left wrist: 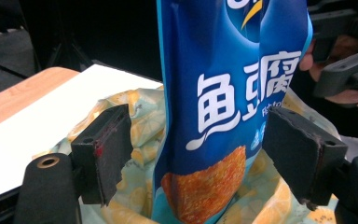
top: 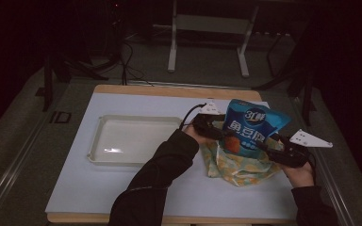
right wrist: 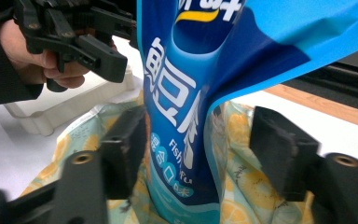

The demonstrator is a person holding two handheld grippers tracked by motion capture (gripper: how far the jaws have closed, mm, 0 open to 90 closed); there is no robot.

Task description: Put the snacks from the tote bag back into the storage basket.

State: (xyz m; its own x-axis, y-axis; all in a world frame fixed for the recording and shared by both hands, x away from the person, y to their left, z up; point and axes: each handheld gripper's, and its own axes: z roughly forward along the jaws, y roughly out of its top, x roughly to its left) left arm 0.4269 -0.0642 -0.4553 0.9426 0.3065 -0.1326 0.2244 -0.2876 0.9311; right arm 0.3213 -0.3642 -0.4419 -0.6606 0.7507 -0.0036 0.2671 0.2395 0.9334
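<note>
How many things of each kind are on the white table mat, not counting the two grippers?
Blue snack bag, standing inside the cloth bag: 1
Lemon-print cloth bag: 1
White tray: 1
Total: 3

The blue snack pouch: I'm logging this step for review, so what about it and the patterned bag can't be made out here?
- Blue snack pouch: its bottom, sunk inside the patterned bag, high view.
- Pouch top: cut off by the upper edge, both gripper views.
- Bag's inside: hidden by the pouch.
- Small print on the pouch: blurred, right gripper view.
</note>
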